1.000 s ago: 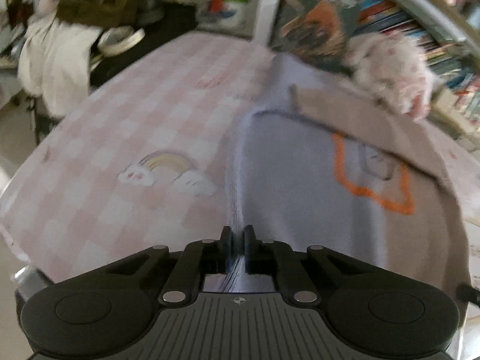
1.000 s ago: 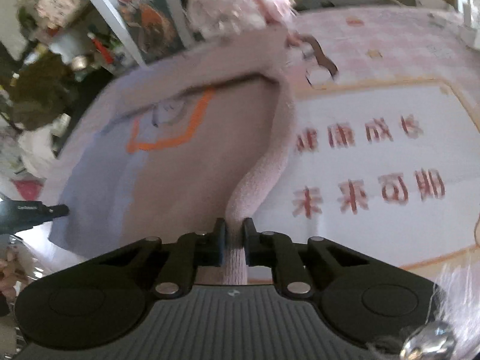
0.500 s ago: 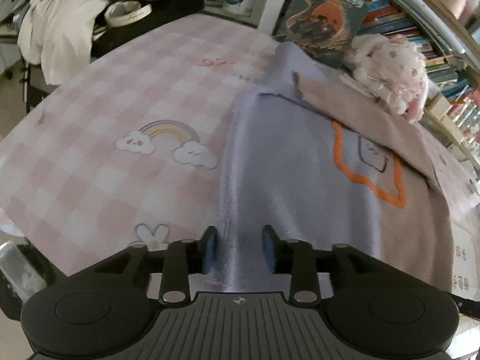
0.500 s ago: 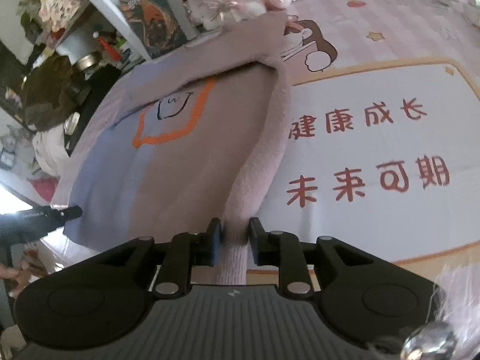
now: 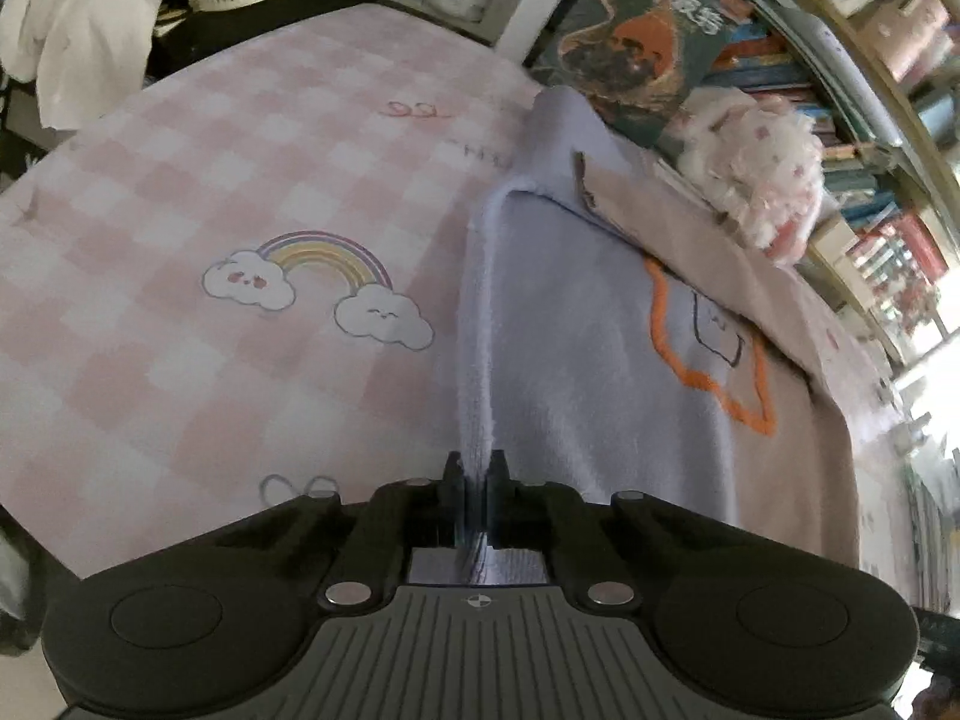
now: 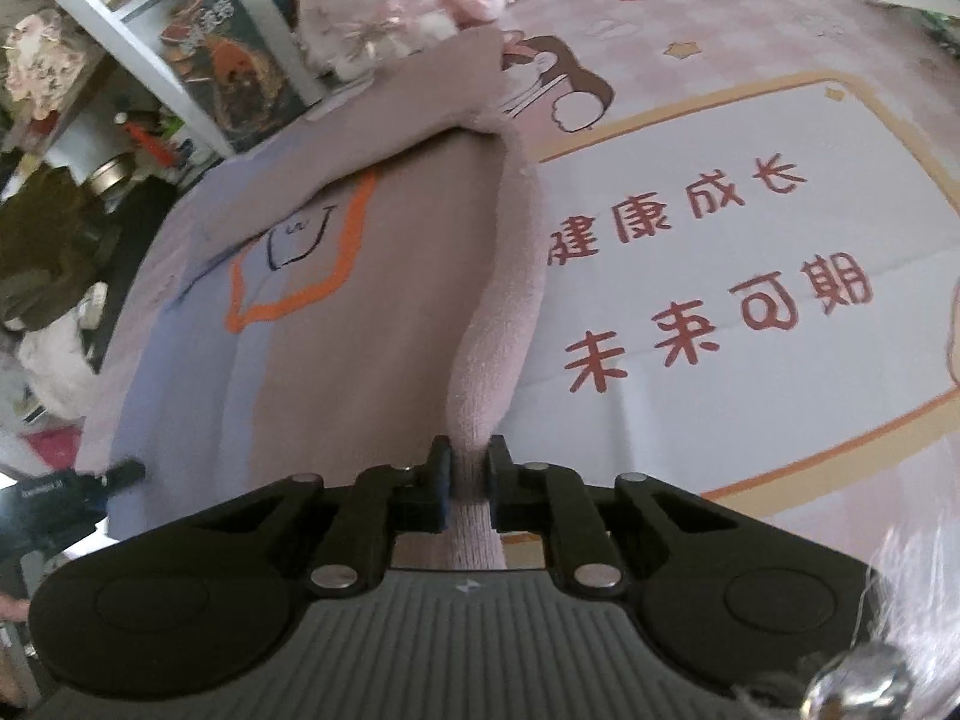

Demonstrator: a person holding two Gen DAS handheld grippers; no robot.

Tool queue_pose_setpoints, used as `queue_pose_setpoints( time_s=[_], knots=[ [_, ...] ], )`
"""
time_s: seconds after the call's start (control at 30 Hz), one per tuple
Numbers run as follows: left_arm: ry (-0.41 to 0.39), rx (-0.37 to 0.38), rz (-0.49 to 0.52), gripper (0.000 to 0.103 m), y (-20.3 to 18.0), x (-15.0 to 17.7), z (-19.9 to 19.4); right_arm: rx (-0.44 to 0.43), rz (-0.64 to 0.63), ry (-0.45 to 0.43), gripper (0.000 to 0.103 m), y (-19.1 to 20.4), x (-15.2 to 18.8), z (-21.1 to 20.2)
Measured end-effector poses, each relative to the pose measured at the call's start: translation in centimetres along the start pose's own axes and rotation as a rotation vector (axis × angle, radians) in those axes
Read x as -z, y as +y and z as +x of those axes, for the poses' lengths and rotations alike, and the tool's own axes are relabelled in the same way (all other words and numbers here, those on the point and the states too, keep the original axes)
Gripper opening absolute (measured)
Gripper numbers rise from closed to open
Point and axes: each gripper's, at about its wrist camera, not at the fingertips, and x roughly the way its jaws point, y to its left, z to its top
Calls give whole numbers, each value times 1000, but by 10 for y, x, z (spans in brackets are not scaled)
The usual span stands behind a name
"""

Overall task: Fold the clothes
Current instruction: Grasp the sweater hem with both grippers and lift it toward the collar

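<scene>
Currently, the left hand-held gripper [image 5: 474,471] clamps the sweater's [image 5: 600,372] lavender edge; the right hand-held gripper [image 6: 467,468] clamps its pink edge. Ahead of both, the sweater lies on the desk [image 5: 180,240].

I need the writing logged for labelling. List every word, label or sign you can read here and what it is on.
"健康成长" on the white panel of the table mat, upper line.
"未来可期" on the same panel, lower line.
Red characters on the dark book cover: too blurred to read.
Pink script on the checked tablecloth: illegible.
Book spines: too small.
The sweater carries a drawing, no words.
</scene>
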Motion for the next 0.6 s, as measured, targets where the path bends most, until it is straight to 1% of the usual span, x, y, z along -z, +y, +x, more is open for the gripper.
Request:
queue_pose_setpoints(
  time_s=[0.1, 0.23, 0.33, 0.37, 0.43, 0.5, 0.53, 0.57, 0.6],
  knots=[
    [39, 35, 26, 5, 6, 13, -13, 26, 3, -19, 10, 3, 11, -13],
    [90, 88, 29, 5, 17, 32, -28, 39, 15, 6, 10, -1, 39, -34],
    [109, 121, -7, 10, 26, 32, -29, 52, 47, 14, 12, -4, 56, -38],
    [113, 125, -32, 10, 28, 30, -27, 47, 64, 1, 14, -6, 58, -39],
    [117, 134, -67, 10, 31, 26, -24, 44, 112, -18, 15, -6, 58, -38],
    [121, 149, -67, 9, 31, 25, -21, 41, 139, -31, 15, -5, 57, -36],
    [126, 158, -58, 7, 30, 25, -20, 41, 160, -35, 15, -5, 57, -35],
    [128, 162, -52, 6, 30, 26, -20, 45, 173, -34, 12, -5, 57, -35],
    [131, 166, -47, 6, 31, 27, -21, 54, 182, -32, 11, -4, 58, -36]
  ],
)
